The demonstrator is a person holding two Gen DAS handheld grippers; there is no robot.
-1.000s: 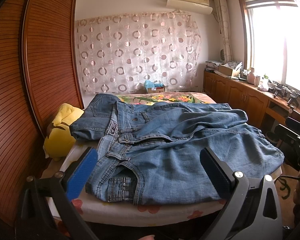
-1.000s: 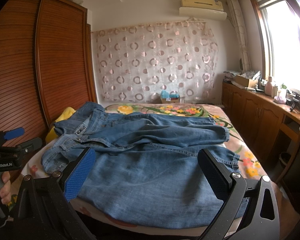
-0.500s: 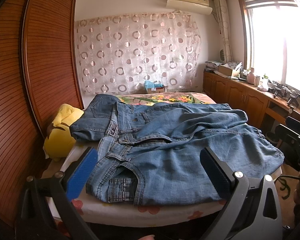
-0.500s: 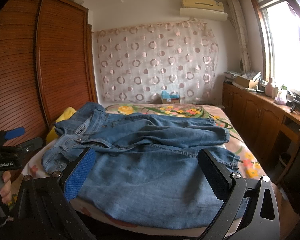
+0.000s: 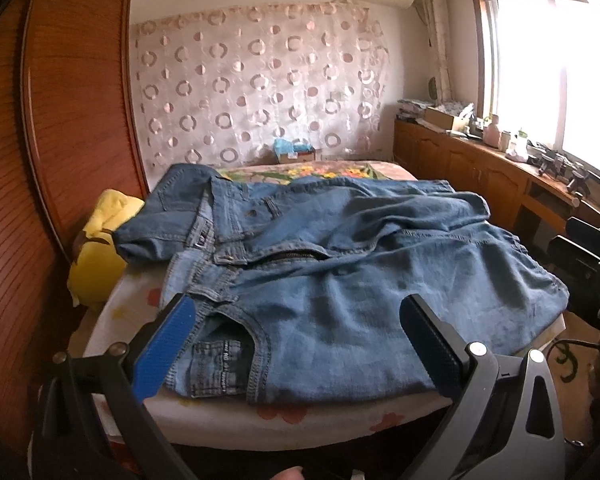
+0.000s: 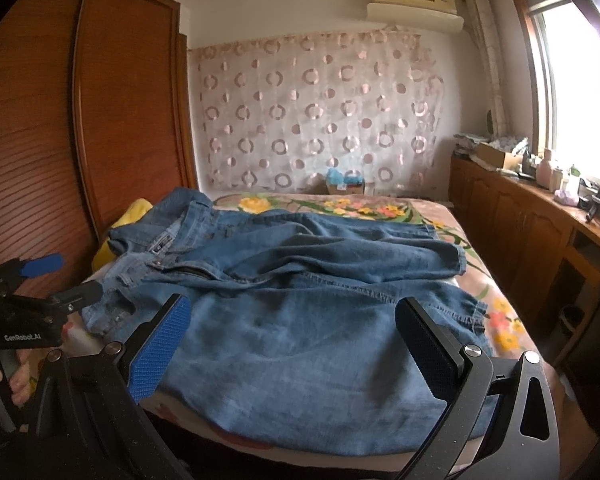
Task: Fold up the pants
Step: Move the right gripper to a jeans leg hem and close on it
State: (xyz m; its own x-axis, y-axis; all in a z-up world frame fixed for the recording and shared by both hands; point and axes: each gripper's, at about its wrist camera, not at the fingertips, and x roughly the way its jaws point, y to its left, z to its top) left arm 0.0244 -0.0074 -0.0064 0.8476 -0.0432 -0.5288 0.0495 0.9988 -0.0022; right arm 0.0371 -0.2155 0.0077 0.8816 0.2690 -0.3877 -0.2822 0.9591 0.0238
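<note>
At your far left the wooden wardrobe [image 5: 60,120] runs close along the bed's side, with a yellow cushion [image 5: 100,256] wedged between it and the mattress, so you have little room to swing that way. The jeans [image 5: 340,280] lie spread and rumpled across the bed [image 5: 300,416], waistband toward the left, legs running right, the upper leg bunched over the lower one.

Your left gripper [image 5: 296,340] hovers above the near waist corner, tongs spread wide, gripping nothing. For a clean first fold, I'd judge you should bring it down on the waistband [image 5: 204,292] near the front pocket [image 5: 220,364] and pinch all the denim layers there, not just the top one.

In the middle, the open fly [image 5: 292,256] and the ridge of cloth beside it suggest the legs aren't stacked evenly; smoothing that first should keep the fold flat.

Your right gripper [image 6: 292,344] sits over the broad lower leg panel [image 6: 300,360], also wide open and empty. Take the hem end [image 6: 472,312] to the right, so both grips lift together.

The jeans' near edge overhangs the mattress front, so they could slide off if you drag toward yourself. Farther right, the bed [image 6: 500,328] shows bare flowered sheet past the hems, then a gap before the low cabinets [image 6: 520,232]: that side gives you the open room.
</note>
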